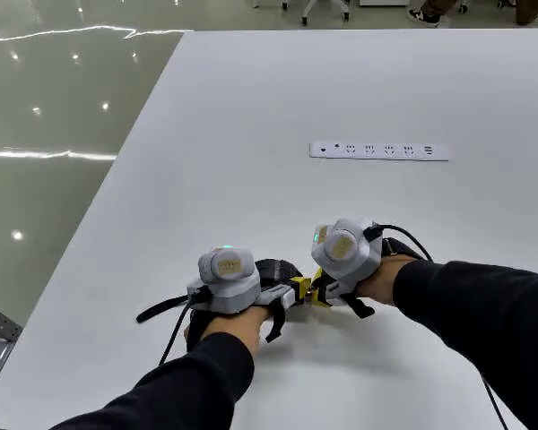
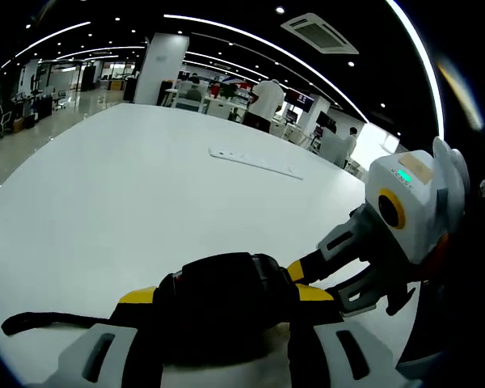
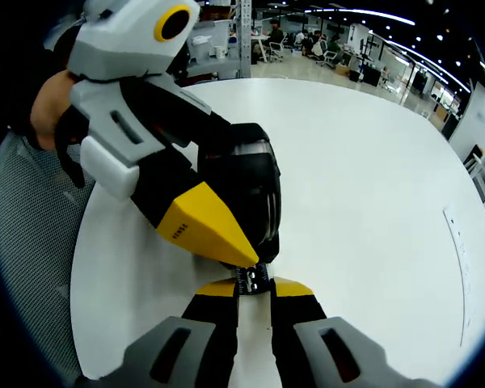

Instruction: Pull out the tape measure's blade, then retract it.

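A black round-cased tape measure (image 3: 255,186) is seen on the near part of a wide white desk (image 1: 251,134), between the two grippers. It is held by the left gripper (image 2: 226,295), whose yellow-tipped fingers (image 2: 137,297) are closed on either side of the case, which is clamped between them. In the head view the case lies just right of that gripper's grey body and touches the desk.

The right gripper (image 3: 255,288) is brought in from the right, close to the case. Its yellow-tipped fingers (image 3: 295,288) are pinched together on the end of the marked blade (image 3: 249,278), just beside the case's mouth. Only a short piece of blade is visible between the case and these fingers. The tips of the two grippers are nearly touching.

A black strap (image 2: 48,322) is laid on the desk to the left of the case. A long white power strip (image 1: 378,150) is seen farther away and to the right, well apart from the grippers. A glossy pale floor (image 1: 54,107) is visible beyond the desk's left edge.
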`<state>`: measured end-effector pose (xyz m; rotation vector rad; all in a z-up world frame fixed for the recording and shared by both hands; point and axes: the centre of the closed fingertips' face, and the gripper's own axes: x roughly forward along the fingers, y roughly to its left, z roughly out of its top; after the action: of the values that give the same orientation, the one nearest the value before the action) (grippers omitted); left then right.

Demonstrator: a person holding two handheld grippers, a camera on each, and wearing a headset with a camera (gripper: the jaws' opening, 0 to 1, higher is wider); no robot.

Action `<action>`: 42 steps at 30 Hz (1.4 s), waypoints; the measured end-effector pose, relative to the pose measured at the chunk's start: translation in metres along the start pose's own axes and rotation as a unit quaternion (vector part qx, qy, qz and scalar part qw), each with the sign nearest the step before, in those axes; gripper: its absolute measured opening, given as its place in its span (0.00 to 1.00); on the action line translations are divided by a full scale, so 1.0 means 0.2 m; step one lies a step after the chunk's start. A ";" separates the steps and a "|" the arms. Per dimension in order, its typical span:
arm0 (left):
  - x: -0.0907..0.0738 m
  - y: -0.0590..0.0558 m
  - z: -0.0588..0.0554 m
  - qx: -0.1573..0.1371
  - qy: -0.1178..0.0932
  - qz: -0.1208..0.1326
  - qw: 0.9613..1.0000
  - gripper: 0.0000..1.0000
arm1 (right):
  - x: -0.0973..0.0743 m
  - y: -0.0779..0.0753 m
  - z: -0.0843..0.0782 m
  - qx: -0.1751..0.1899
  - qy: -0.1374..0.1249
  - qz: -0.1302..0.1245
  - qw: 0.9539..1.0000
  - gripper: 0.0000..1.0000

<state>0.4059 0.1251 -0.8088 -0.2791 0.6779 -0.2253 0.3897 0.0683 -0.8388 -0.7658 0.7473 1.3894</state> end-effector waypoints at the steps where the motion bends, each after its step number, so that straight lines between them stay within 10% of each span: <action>1: 0.00 0.00 0.00 -0.001 0.001 -0.002 1.000 0.58 | 0.00 0.00 0.00 -0.001 -0.004 0.001 1.000 0.11; 14: 0.01 -0.02 0.00 0.029 -0.025 0.014 0.999 0.61 | 0.01 0.00 -0.02 0.031 -0.017 0.005 0.999 0.09; 18: 0.02 -0.04 0.05 0.155 -0.045 0.028 0.987 0.62 | 0.01 0.00 -0.02 0.030 -0.014 0.002 0.999 0.09; 27: 0.01 0.00 0.04 0.091 -0.021 0.021 0.995 0.58 | 0.01 0.00 0.00 0.030 -0.023 0.000 0.999 0.09; 42: 0.00 -0.01 0.04 0.094 -0.021 -0.015 0.995 0.62 | 0.04 0.00 0.04 0.023 -0.033 -0.011 0.999 0.11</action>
<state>0.4104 0.1241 -0.8027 -0.1137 0.6061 -0.3093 0.3893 0.0791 -0.8418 -0.6880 0.7143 1.3671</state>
